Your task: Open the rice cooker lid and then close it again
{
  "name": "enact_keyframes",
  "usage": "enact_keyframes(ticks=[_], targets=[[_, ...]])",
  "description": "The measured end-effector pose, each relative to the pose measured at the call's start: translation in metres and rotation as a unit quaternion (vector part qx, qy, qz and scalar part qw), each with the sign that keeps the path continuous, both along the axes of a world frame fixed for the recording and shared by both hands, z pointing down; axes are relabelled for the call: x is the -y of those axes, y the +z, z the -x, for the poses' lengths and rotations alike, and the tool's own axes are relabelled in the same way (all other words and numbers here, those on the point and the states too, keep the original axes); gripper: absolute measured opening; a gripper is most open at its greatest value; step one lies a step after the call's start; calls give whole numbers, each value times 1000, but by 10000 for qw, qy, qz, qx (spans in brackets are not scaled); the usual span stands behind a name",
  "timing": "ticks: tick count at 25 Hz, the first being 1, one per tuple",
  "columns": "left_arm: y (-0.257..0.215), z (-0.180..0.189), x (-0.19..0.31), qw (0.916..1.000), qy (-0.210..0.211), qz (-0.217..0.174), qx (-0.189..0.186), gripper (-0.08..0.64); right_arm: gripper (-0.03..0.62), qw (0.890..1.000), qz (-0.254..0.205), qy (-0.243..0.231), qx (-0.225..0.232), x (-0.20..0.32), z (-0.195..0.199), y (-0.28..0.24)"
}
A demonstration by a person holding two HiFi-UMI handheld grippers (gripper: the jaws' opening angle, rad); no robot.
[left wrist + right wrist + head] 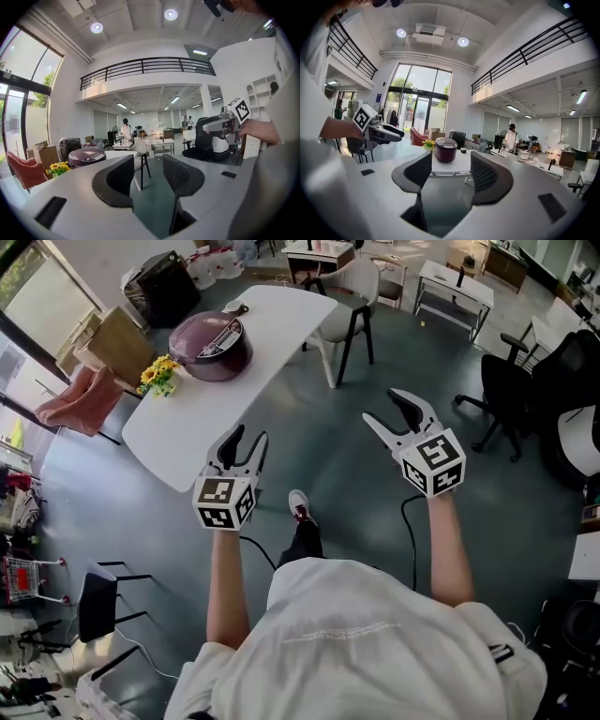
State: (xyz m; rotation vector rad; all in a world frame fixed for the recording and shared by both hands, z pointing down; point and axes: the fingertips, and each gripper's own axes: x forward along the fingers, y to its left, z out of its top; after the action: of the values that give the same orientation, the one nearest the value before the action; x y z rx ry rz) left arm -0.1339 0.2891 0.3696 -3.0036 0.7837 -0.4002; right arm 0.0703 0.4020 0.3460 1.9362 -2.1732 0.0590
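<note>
The left gripper hangs at the near edge of the white table, jaws partly apart with nothing between them. The purple rice cooker, lid down, sits well ahead of it, with yellow flowers just beside the cooker. The right gripper, over the floor, is likewise half-spread and empty, the cooker far ahead.

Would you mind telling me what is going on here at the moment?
A person stands back from a white table, holding a two-jaw gripper in each hand. The left gripper and the right gripper both have their jaws apart with nothing between them. The dark red rice cooker sits on the table beside yellow flowers, its lid down. Neither gripper touches it.
</note>
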Motion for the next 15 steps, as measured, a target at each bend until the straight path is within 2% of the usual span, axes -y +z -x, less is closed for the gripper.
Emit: enact_keyframes(ticks=[6,15], targets=[[10,-25,61,9999,-36,48,-110,209,253,9996,286,-4,-60,49,-21,9],[16,-34,191,9994,-243,154,-174,207,252,9984,454,-230,-224,178,-24,5]])
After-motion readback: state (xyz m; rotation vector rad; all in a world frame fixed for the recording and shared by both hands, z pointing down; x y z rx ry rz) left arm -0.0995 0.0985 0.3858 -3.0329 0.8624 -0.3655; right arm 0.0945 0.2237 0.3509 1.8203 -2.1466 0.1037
